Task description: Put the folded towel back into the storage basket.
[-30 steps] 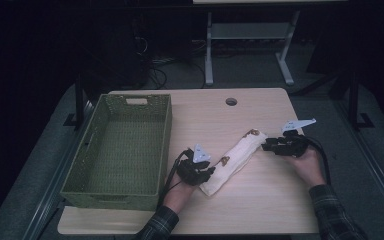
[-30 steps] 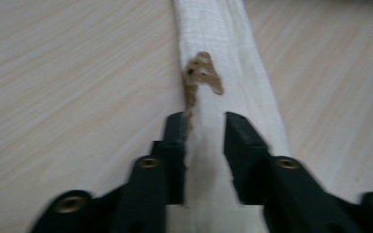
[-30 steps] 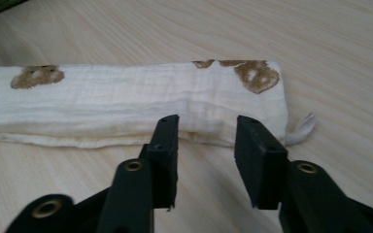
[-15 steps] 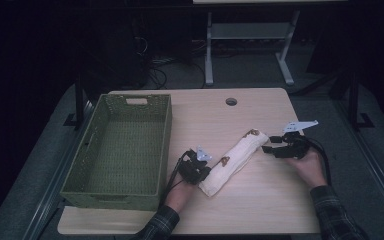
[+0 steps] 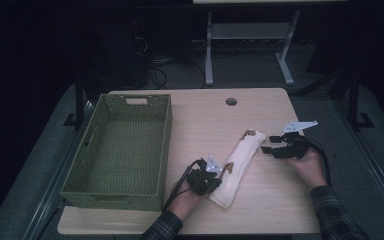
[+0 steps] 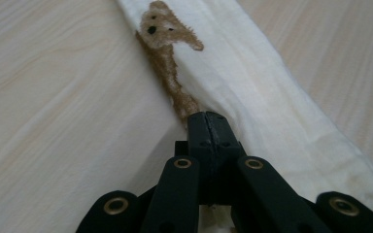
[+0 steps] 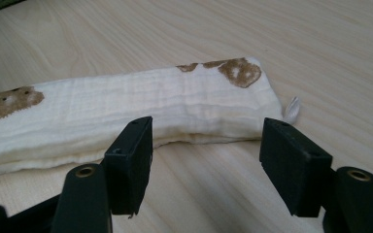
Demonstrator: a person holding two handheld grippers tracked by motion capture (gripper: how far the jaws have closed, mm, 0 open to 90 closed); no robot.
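A long folded white cloth with brown bear prints lies slantwise on the wooden table. My left gripper is at the cloth's left edge near its lower half. In the left gripper view it is shut, pinching the brown-printed edge of the cloth. My right gripper sits at the cloth's upper end. Its jaws have just been opening. In the right gripper view it stands open over bare table, with the cloth lying just beyond the tips and nothing between the pads.
A green woven basket with nothing in it stands on the table's left side, close to my left hand. A round cable hole is near the far edge. A small white tag sticks out of the cloth's end.
The left hand has slid a little toward the table's near edge along the cloth. The right hand stays by the cloth's upper end.
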